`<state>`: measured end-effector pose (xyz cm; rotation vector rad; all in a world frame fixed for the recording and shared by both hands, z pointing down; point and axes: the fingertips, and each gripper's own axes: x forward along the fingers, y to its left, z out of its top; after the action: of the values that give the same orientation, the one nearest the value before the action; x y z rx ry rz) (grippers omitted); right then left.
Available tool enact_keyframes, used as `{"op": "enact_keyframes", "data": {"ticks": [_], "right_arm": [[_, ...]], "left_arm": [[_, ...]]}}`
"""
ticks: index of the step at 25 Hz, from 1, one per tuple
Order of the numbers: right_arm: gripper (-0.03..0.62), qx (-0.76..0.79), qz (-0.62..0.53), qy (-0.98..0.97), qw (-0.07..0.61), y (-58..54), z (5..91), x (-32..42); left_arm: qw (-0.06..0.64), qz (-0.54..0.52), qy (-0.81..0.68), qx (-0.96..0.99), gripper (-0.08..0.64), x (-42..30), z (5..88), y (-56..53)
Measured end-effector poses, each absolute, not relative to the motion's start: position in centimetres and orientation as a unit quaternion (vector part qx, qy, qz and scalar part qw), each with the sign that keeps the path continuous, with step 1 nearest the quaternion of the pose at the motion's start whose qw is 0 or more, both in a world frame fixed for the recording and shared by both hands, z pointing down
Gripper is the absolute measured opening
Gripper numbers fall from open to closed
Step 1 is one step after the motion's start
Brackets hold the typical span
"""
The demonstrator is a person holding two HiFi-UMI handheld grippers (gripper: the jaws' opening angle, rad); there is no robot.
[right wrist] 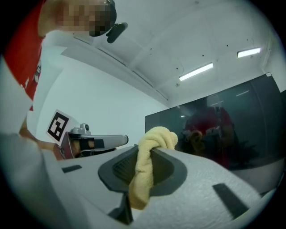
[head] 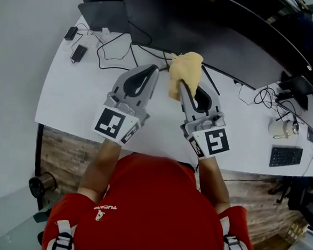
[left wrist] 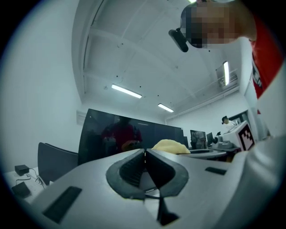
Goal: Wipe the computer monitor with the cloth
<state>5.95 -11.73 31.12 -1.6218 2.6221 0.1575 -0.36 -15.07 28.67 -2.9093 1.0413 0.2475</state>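
So that it can wipe the monitor point(head: 206, 29) at twelve o'clock, the right hand-held gripper point(head: 183, 89) clamps the bunched yellow cloth point(head: 183, 67); at nine o'clock, the left hand-held gripper point(head: 154, 71) sits closed, empty.

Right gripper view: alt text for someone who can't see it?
The right gripper has its jaws shut on a yellow cloth, bunched above them and hanging below. Beyond stands the dark computer monitor; the left gripper shows at left.

head: steeply down over desk point(head: 72, 100) | 2 gripper views: low, close, both face monitor point(left wrist: 103, 134)
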Motion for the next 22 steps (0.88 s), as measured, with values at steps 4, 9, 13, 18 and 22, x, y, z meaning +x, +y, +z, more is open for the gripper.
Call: {"op": "enact_keyframes", "data": {"ticks": [4,9,13,18,22], "right_arm": [[0.060,-0.530,0.044,0.847,0.028,-10.5,32.5,7.3],[0.058,-0.532,0.041,0.845,0.026,-9.9,33.3,8.5],[0.058,-0.532,0.036,0.846,0.023,-9.6,33.8,9.0],[0.058,-0.529,0.035,0.848,0.023,-9.5,34.2,9.2],[0.058,-0.529,0.036,0.847,0.026,-9.4,34.1,9.3]], "left_arm": [[0.021,0.068,0.326,-0.943,0.011,1.1,29.3,-14.0],[0.018,0.057,0.320,-0.945,0.011,2.4,30.0,-13.3],[0.019,0.051,0.321,-0.946,0.011,3.0,30.1,-13.0],[0.022,0.044,0.321,-0.946,0.012,3.5,30.1,-13.0],[0.023,0.041,0.322,-0.946,0.011,3.5,30.2,-12.9]]}}
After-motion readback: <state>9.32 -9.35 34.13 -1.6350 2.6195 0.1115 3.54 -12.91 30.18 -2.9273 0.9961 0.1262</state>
